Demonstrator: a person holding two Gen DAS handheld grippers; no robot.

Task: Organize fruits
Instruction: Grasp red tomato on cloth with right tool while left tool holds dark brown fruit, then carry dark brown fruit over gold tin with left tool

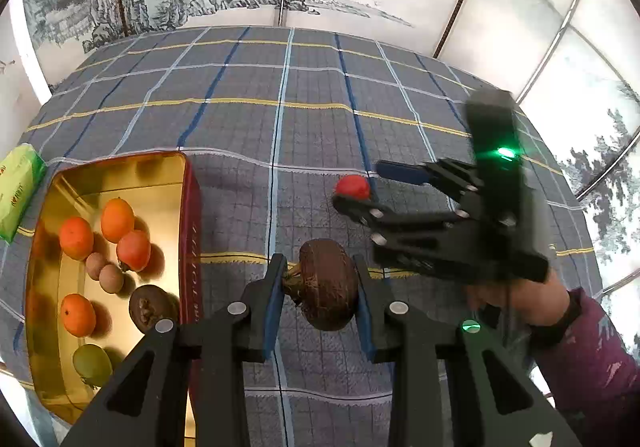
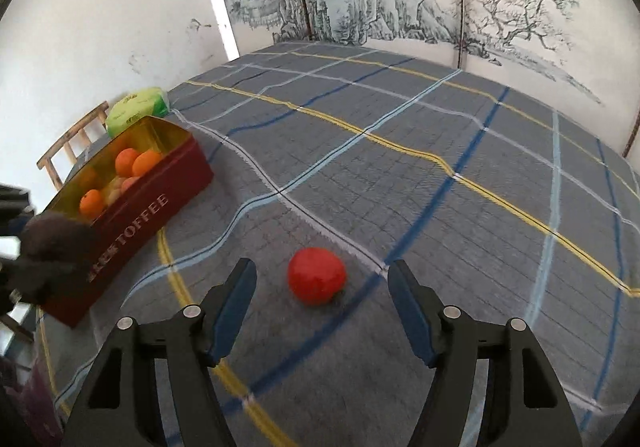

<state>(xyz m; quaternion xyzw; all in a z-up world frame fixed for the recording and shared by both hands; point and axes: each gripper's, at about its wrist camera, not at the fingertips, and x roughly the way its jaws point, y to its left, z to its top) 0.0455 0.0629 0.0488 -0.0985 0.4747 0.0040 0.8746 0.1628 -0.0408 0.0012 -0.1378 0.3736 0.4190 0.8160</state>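
Observation:
My left gripper (image 1: 320, 283) is shut on a brown round fruit (image 1: 328, 283), held above the checked cloth just right of the red toffee tin (image 1: 191, 231). The tin's gold inside holds several oranges (image 1: 76, 238), small brown fruits, a dark fruit and a green one (image 1: 92, 365). A red fruit (image 2: 317, 276) lies on the cloth. My right gripper (image 2: 322, 287) is open, its fingers either side of the red fruit and just short of it. It shows in the left wrist view (image 1: 360, 187) too, with the red fruit (image 1: 353, 187) between its fingers.
A green tissue pack (image 1: 20, 187) lies left of the tin, near the table's edge. A wooden chair back (image 2: 72, 143) stands beyond that edge. A painted screen stands behind the table. The person's right arm (image 1: 580, 327) reaches in from the right.

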